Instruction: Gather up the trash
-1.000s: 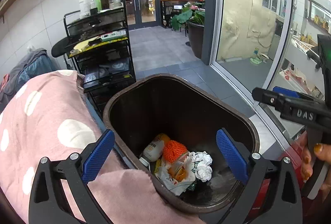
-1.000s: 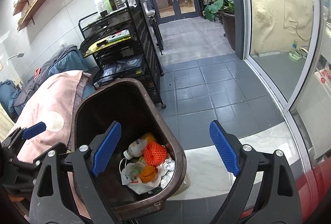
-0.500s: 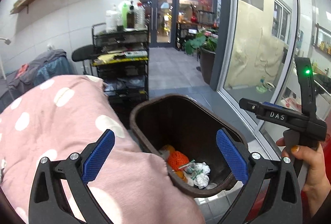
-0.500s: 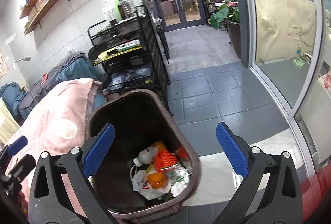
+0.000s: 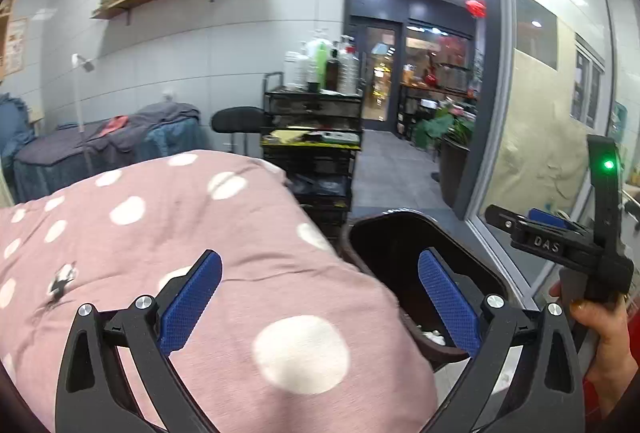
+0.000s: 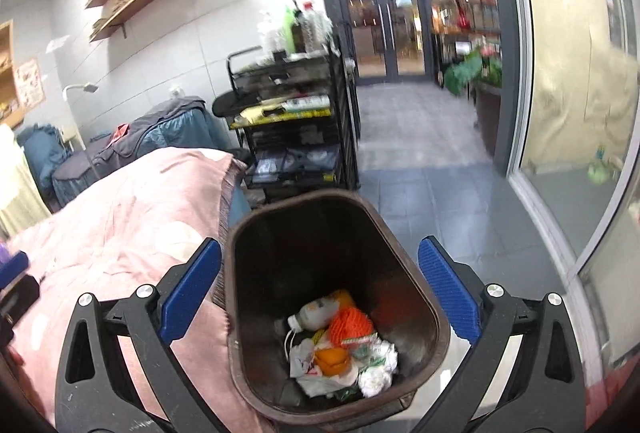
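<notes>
While open, right tool (image 6: pixel 319 293) above trash (image 6: pixel 340 345)

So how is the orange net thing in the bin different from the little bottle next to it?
The orange net is bright orange and bunched into a soft, knobbly lump; the bottle is pale, smooth and long. The bottle lies on its side with its cap toward the left, while the net has no clear end. The bottle sits nearer the bin's back wall. Both rest on top of the trash pile, touching.
</notes>
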Motion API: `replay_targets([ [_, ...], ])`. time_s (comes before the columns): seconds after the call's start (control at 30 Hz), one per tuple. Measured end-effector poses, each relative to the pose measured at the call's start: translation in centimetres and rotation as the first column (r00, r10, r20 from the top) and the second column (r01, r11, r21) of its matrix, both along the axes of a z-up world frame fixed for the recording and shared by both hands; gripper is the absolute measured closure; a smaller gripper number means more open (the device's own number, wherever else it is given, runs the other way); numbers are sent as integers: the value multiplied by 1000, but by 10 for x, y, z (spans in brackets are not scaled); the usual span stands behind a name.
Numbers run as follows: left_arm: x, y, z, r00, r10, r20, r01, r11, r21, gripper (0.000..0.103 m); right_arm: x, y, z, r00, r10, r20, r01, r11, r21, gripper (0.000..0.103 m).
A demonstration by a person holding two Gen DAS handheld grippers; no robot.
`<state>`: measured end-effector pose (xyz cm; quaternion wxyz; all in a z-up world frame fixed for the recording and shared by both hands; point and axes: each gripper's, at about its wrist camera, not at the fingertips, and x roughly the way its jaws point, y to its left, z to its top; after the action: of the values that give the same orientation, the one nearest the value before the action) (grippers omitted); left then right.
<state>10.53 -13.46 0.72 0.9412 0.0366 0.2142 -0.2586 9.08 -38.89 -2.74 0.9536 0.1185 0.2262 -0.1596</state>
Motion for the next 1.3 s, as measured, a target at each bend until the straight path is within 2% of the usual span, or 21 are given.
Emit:
replay_targets([
  [0.07, -5, 16, 3, 999, 46, 17, -46, 999, -13, 6, -2, 25, 6, 999, 29, 31, -27, 998, -60, 6],
  [0.2, -20, 49, 7, 984, 160, 73, -158, 987, -33, 6, -7, 66, 13, 993, 98, 68, -89, 988, -123, 6],
  [0.4, -41, 87, 9, 944, 303, 132, -297, 953, -64, 6, -19, 122, 22, 980, 157, 121, -130, 970, -204, 6],
  [0.5, -50, 104, 11, 914, 377, 148, -368, 926, -88, 6, -30, 145, 26, 961, 231, 150, -194, 954, -228, 6],
  [0.67, -68, 124, 13, 885, 435, 163, -416, 898, -140, 6, -44, 173, 28, 937, 319, 145, -286, 935, -211, 6],
  [0.8, -81, 131, 16, 867, 468, 172, -440, 880, -177, 6, -54, 189, 29, 925, 351, 148, -317, 925, -212, 6],
  [0.9, -93, 135, 15, 853, 486, 190, -454, 871, -188, 6, -60, 194, 30, 918, 364, 157, -336, 925, -179, 6],
  [1.0, -95, 135, 13, 851, 490, 186, -462, 869, -176, 6, -68, 197, 29, 914, 370, 170, -342, 924, -172, 6],
  [1.17, -101, 138, 13, 847, 500, 183, -472, 864, -178, 6, -79, 204, 28, 909, 375, 182, -335, 917, -215, 6],
  [1.3, -104, 140, 13, 838, 514, 185, -486, 856, -178, 6, -83, 199, 29, 907, 374, 195, -337, 920, -198, 6],
])
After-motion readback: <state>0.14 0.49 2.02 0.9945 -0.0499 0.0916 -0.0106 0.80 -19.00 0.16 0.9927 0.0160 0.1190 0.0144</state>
